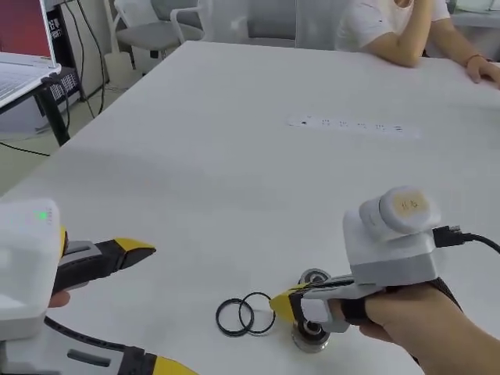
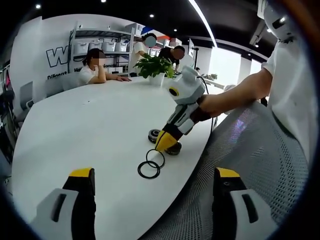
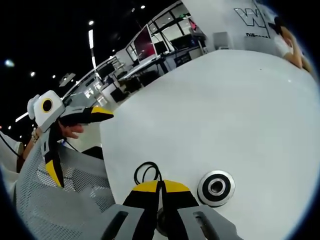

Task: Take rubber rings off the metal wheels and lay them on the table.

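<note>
Left claw [image 1: 158, 306]: nearest, about eight o'clock in the head view. The jaws are spread wide, hold nothing and hang apart from the work.
Right claw [image 1: 285, 303]: about five o'clock. The yellow tips are pressed together, down against the near wheel. I cannot tell whether a ring is pinched between them.
Near wheel [image 1: 310, 334]: it stands on the table [image 1: 234, 156] close to the front edge, partly hidden under the right claw. I cannot make out whether its ring is on or off.
Loose rings [image 1: 245, 316]: two black rings lie flat and overlapping at nine o'clock from the near wheel, just beside the claw tips.
Second wheel [image 1: 315, 276]: at twelve o'clock from the near wheel, lying flat and close behind it. No claw touches it.
Far end: a power strip [image 1: 355, 125] at about one o'clock, and a seated person [image 1: 391, 31] beyond it.
Risk, wheel: nothing braces the near wheel, so a pull could drag or tip it, and it might roll off the front edge.
Risk, ring: a shallow pinch may slip, letting the ring snap back.
Risk, neighbours: a jerk on release could knock the loose rings or the second wheel.
</note>
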A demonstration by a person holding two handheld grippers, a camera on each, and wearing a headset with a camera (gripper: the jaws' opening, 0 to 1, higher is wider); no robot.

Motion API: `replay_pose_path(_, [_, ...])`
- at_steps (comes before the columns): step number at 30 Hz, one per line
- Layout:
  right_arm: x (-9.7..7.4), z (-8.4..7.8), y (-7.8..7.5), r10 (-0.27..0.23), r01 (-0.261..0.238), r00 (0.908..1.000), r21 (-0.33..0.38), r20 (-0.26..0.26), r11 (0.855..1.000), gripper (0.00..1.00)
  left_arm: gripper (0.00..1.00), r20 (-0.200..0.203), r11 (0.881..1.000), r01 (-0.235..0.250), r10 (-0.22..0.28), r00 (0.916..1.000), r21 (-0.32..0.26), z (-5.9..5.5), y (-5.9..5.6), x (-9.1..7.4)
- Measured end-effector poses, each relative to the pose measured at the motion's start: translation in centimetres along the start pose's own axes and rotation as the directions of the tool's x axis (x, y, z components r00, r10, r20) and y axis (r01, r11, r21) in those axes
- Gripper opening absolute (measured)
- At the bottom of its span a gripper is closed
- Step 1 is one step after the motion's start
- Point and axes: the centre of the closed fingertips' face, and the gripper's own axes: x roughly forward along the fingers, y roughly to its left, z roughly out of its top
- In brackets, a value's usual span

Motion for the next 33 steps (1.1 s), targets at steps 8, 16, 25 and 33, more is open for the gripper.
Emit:
replay_pose_path(8, [0.2, 0.0, -0.1, -0.007, 0.007, 1.0, -0.017, -0.001, 1.0, 0.0, 0.97, -0.002, 1.0, -0.001, 0.001, 1.0, 0.0, -0.1, 0.1, 0.0])
replay_pose_path(16, [0.3, -0.2, -0.4, -0.023, 0.023, 0.9996, -0.027, -0.014, 0.999, 0.02, 0.97, -0.006, 1.0, 0.005, -0.005, 1.0, -0.002, -0.2, 0.1, 0.0])
replay_pose_path(25, [0.2, 0.0, -0.7, -0.028, 0.027, 0.9996, -0.021, -0.009, 0.999, 0.03, 0.97, -0.008, 1.0, 0.009, -0.009, 0.9999, -0.006, -0.3, 0.1, 0.0])
replay_pose_path(33, [-0.5, 1.2, -1.1, -0.032, 0.033, 0.9991, -0.007, 0.028, 0.999, 0.04, 0.97, -0.012, 1.0, 0.008, -0.008, 0.9999, -0.006, -0.3, 0.0, 0.1])
